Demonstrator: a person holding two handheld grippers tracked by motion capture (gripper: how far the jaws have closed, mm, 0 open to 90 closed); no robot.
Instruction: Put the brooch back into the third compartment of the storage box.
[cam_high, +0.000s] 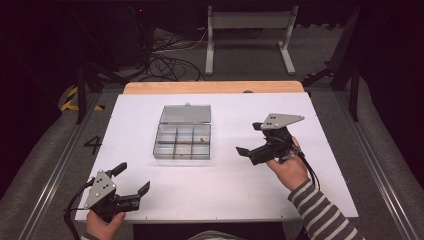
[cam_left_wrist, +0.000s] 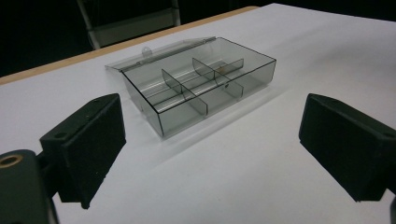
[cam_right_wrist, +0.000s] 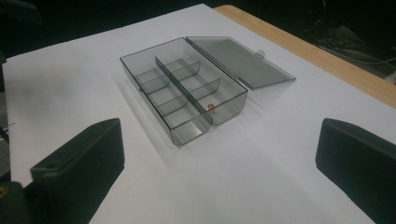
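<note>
Now: right gripper (cam_high: 251, 138) raised beside compartment box (cam_high: 182, 141), jaws wide, empty. Left gripper (cam_high: 134, 178) low nr table edge, jaws wide, empty.

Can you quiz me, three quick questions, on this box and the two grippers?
1. True or false: the lid of the box is shut.
2. Which gripper is nearer the box: A left, B right?
3. What lies in one compartment?

Key: 1 false, the lid lies open behind the box. 2 B. 3 one small brownish item, too small to name; both grippers are open and hold nothing.
</note>
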